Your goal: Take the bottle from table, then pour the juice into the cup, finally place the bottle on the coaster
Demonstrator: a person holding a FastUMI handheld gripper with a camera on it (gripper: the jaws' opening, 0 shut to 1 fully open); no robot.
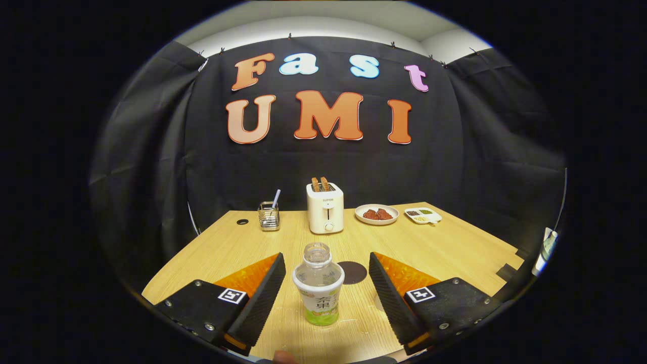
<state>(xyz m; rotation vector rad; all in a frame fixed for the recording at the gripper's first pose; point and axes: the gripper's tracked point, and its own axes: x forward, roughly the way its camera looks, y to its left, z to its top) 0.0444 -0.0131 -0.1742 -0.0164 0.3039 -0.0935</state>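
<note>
A clear bottle (318, 285) with no cap and a white and green label stands upright on the wooden table (450, 247). It sits between the two fingers of my gripper (326, 256), which is open, with a gap on each side of the bottle. A dark round coaster (353, 272) lies flat on the table just beyond the bottle, slightly to its right. A small pale shape shows at the inner edge of the right finger (389, 298); I cannot tell what it is.
At the back of the table stand a white toaster (325, 215) holding two toast slices, a wire holder (269, 216) with a utensil, a plate (376, 214) of reddish food and a small white dish (422, 216). The black cloth wall rises behind them.
</note>
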